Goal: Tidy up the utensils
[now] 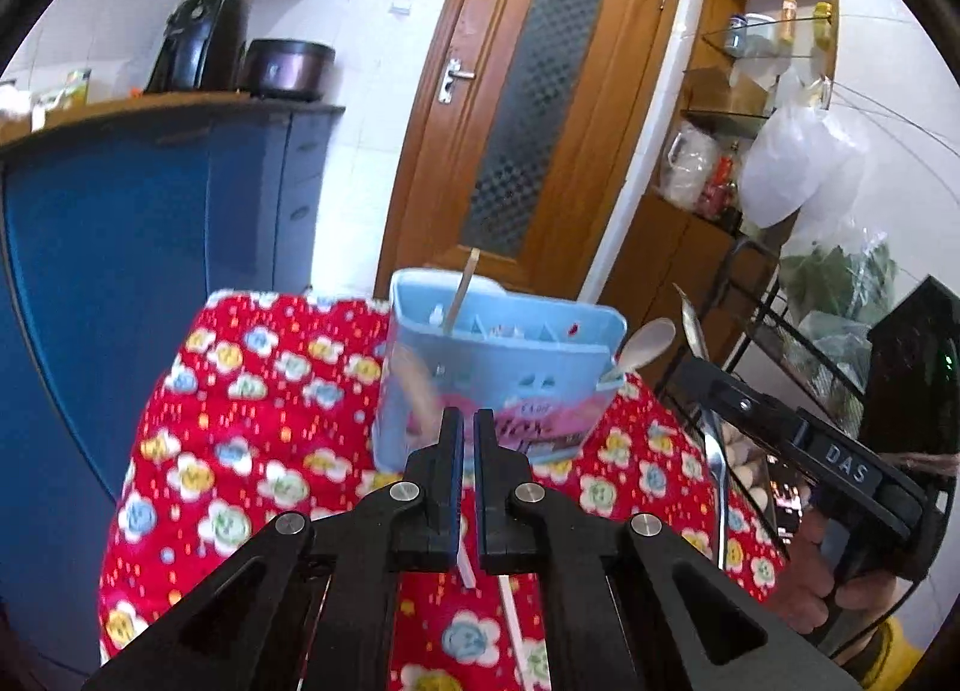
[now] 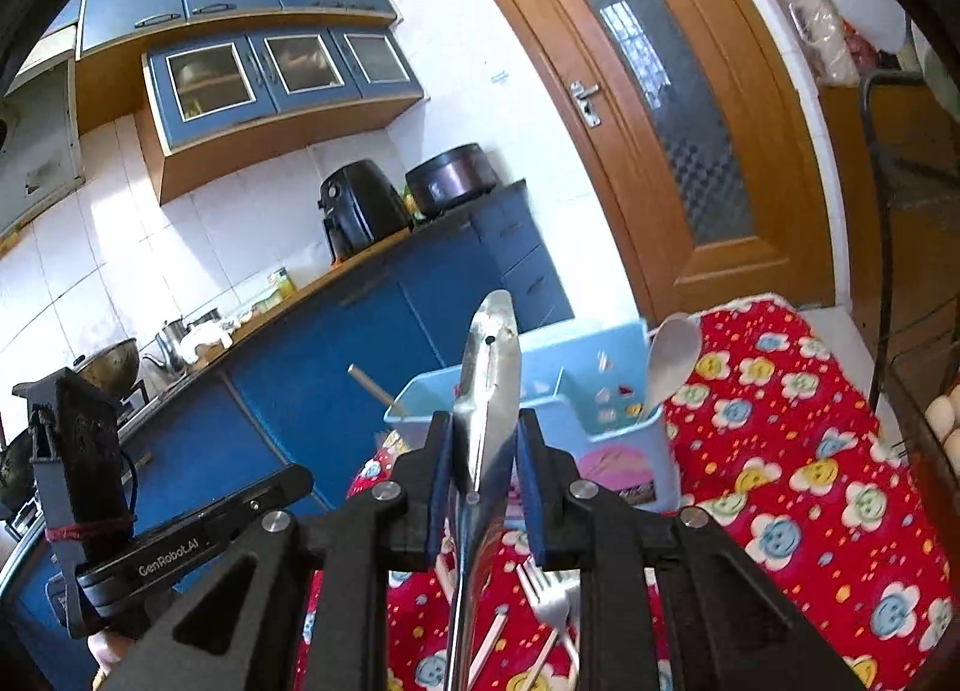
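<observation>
A light blue utensil basket stands on the table's red flowered cloth. It holds a wooden chopstick, and a white spoon sits in its side pocket. My left gripper is shut just in front of the basket. A blurred pale stick shows beside its tips; I cannot tell whether it is held. My right gripper is shut on a shiny metal utensil, wide end up, to the right of the basket.
A fork and loose chopsticks lie on the cloth under the right gripper. Blue cabinets stand to the left, a wooden door behind, and a black wire rack with eggs to the right.
</observation>
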The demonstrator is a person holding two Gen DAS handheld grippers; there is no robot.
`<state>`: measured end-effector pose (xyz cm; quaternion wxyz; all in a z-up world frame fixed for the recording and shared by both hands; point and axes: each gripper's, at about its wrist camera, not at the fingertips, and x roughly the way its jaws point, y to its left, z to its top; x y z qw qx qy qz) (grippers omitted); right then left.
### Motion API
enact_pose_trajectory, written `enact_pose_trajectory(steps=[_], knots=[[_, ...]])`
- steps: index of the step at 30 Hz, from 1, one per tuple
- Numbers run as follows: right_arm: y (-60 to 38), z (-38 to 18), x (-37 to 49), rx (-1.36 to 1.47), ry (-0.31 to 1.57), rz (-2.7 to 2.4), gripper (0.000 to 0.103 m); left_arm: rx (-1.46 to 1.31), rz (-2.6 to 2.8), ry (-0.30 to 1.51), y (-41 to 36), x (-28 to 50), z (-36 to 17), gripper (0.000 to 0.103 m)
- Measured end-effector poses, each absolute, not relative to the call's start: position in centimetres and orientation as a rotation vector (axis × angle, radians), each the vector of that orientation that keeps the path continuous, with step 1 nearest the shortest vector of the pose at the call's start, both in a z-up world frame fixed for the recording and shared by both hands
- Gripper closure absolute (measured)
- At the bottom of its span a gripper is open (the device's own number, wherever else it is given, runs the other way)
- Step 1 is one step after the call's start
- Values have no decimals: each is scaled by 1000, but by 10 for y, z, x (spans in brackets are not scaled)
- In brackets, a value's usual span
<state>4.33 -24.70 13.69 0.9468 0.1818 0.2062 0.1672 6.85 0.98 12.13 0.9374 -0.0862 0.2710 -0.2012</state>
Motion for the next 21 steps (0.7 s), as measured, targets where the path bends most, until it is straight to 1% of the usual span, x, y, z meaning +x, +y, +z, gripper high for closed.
enact_pose_trajectory(steps=[5,11,12,15,17,19,21], knots=[[-257,137,42,378,407,337,80,-162,-414,565,3,75,125,101],[-263,127,43,399,427,334,80,-192,-378,646,15,89,107,98],[-265,125,43,403,429,332,80,-198,-371,663,18,92,103,97],[-268,122,44,411,435,328,80,-213,-341,714,28,107,87,86],[-270,120,44,418,440,322,80,-223,-322,744,33,118,75,75],[-272,117,46,422,447,314,80,-230,-308,771,36,130,62,71],[-275,113,47,426,454,306,80,-233,-293,804,37,143,50,71]])
